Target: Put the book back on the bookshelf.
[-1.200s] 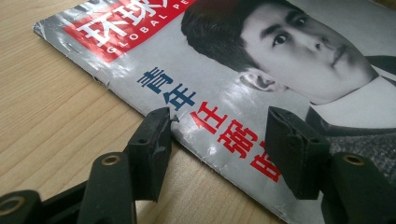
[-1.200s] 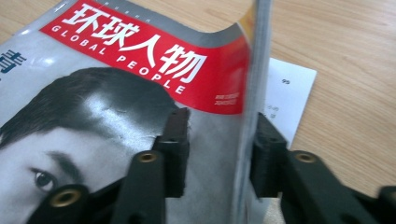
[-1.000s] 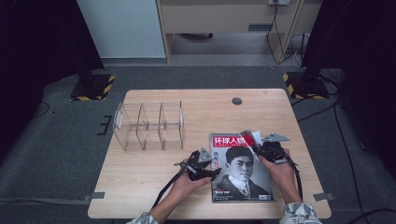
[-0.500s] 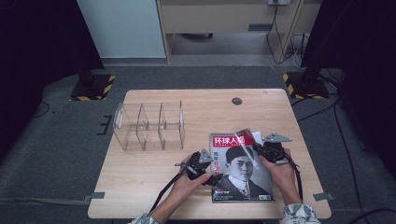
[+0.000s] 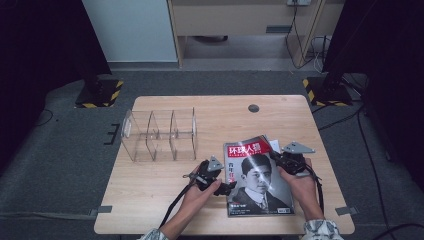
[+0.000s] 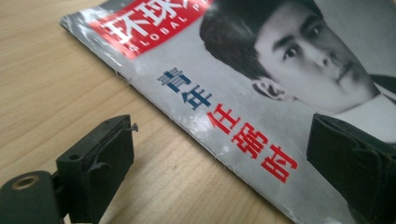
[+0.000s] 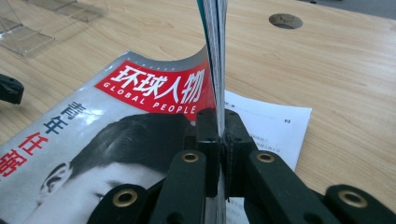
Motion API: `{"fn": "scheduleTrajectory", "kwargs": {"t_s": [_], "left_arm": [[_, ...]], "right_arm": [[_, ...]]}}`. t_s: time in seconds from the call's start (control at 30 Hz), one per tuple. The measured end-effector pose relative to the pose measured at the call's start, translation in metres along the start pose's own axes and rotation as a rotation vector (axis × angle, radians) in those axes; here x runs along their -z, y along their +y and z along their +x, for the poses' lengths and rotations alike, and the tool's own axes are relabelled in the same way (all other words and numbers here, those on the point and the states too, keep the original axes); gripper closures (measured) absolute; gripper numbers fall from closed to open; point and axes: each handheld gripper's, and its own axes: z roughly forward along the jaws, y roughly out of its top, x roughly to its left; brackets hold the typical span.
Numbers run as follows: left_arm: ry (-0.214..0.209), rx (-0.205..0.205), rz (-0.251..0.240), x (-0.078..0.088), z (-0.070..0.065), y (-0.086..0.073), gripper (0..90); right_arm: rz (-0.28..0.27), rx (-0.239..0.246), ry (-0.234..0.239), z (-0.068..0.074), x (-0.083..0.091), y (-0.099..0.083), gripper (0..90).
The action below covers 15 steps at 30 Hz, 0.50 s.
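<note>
A: Which step is this?

B: Lifting the magazine (image 5: 257, 177) off the table (image 5: 165, 200). The right gripper (image 7: 219, 140) is clamped tight on the magazine's right edge, bending the top right corner of the cover and a bundle of pages upright. The left gripper (image 6: 219, 154) sits at the magazine's left edge; its jaws have just been opening and now stand wide, one over the cover, one over bare wood, gripping nothing.

A: Next move?

B: Probably close the left on the spine side, so both ends rise together towards the clear rack (image 5: 160, 135) up-left of the magazine.

A: Any writing?

B: White "环球人物" and "GLOBAL PEOPLE" on red; below it "青年" in blue, "任弼时" in red
</note>
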Motion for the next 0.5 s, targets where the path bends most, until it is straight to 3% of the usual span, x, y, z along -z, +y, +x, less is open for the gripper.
{"fn": "scheduleTrajectory", "kwargs": {"t_s": [0.3, 0.5], "left_arm": [[-0.034, 0.025, -0.017, -0.0019, 0.0006, -0.0004, 6.8], [-0.055, 0.042, 0.004, -0.0047, 0.0028, -0.0005, 7.0]], "right_arm": [[-0.05, -0.004, 0.025, 0.0029, 0.0059, 0.004, 88.0], [-0.078, -0.012, 0.043, 0.0032, 0.0089, 0.0054, 88.0]]}}
